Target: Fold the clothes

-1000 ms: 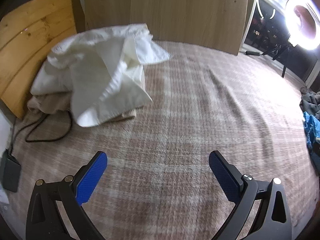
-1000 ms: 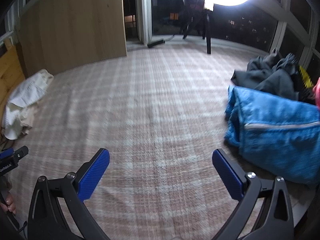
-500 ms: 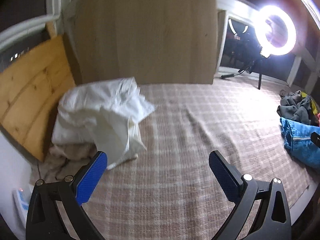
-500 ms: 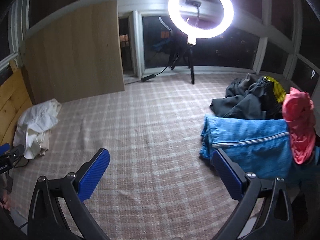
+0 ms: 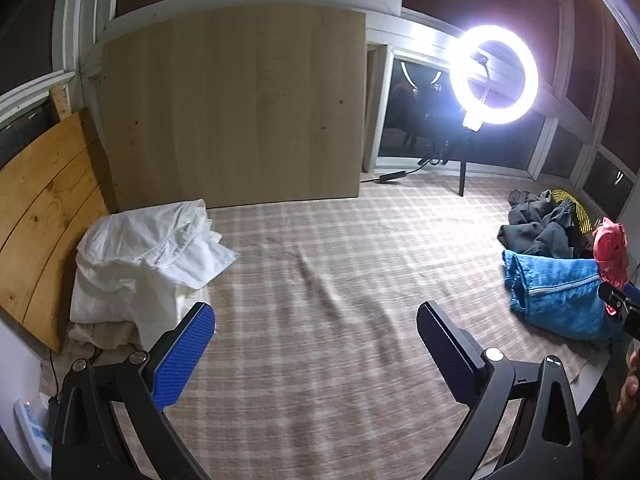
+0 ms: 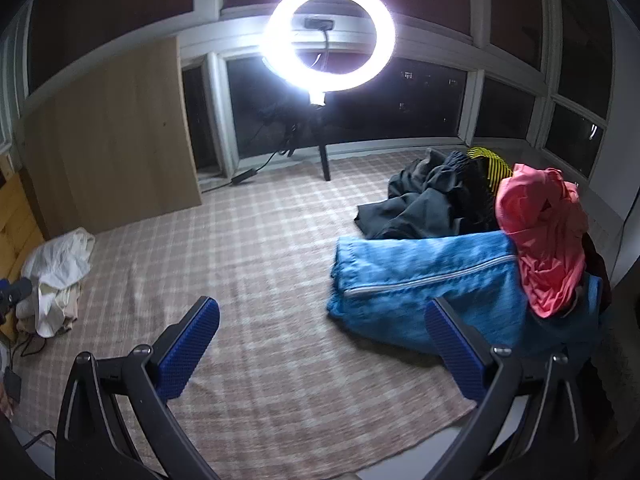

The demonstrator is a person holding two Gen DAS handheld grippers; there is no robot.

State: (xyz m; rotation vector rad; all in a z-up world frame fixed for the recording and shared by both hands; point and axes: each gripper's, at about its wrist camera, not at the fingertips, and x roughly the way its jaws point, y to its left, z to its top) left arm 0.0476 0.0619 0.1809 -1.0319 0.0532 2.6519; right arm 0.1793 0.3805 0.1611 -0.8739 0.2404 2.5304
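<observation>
Home sunroom: bay windows (image 6: 508, 108), plaid blanket (image 6: 256, 248).

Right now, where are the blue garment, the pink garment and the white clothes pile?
blue garment (image 6: 420, 276), right wrist view, on its zipper side.
pink garment (image 6: 540, 232), right wrist view, on its middle folds.
white clothes pile (image 5: 140, 248), left wrist view, on the top layer.

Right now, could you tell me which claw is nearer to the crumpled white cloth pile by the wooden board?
Left. The left claw hovers just beside the crumpled white cloth pile; the right claw is across the plaid blanket, by the blue garment.
</observation>
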